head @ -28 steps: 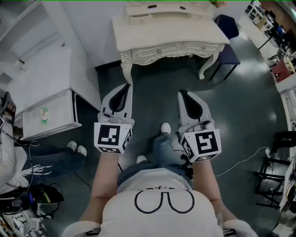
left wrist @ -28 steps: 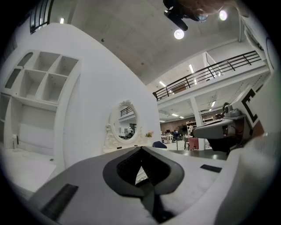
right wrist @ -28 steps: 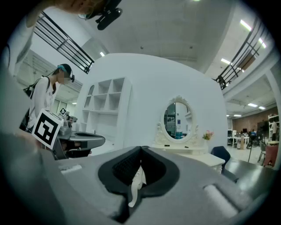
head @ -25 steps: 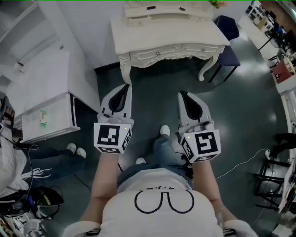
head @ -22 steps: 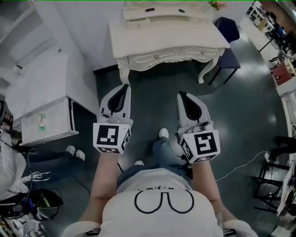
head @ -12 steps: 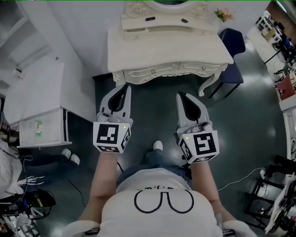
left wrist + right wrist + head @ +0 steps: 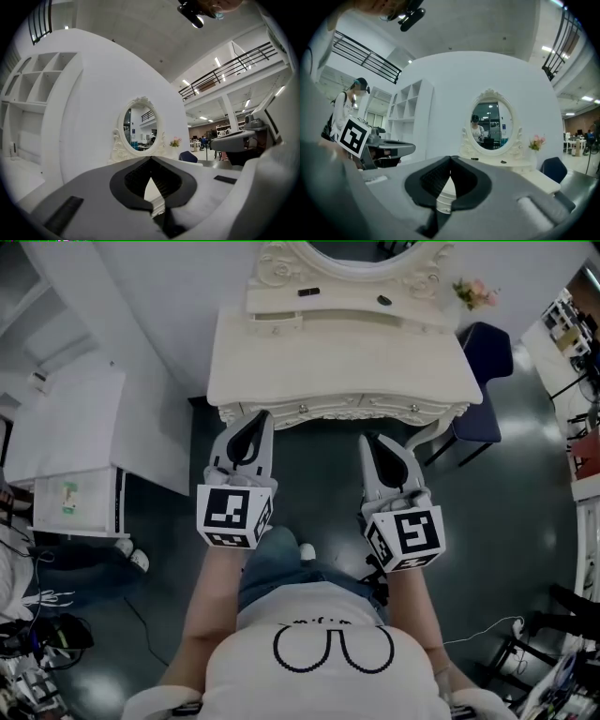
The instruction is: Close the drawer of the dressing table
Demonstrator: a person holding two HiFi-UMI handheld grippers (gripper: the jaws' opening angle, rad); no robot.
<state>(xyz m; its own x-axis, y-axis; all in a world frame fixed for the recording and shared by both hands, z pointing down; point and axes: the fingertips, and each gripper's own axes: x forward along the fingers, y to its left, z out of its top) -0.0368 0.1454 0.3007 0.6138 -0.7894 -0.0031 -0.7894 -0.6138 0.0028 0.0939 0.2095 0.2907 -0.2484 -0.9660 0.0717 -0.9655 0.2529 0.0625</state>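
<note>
The cream dressing table (image 7: 342,362) stands straight ahead in the head view, with an oval mirror (image 7: 349,247) at its back. Two knobbed drawers (image 7: 302,410) in its front apron look flush. On the low shelf unit under the mirror, a small drawer (image 7: 275,322) at the left juts out a little. My left gripper (image 7: 255,418) is shut and empty, its tips just short of the table's front edge. My right gripper (image 7: 370,439) is likewise shut and empty, slightly farther back. Both gripper views look level at the mirror (image 7: 138,127) (image 7: 490,123) over closed jaws.
A white cabinet (image 7: 70,446) stands to the left, with someone's shoes (image 7: 127,554) on the floor beside it. A dark blue chair (image 7: 489,381) sits at the table's right end, near a pink flower (image 7: 473,293). A person (image 7: 344,117) stands at the left of the right gripper view.
The person has walked forward: the dressing table has come much nearer in the head view, and both shut grippers now reach close to its front edge.
</note>
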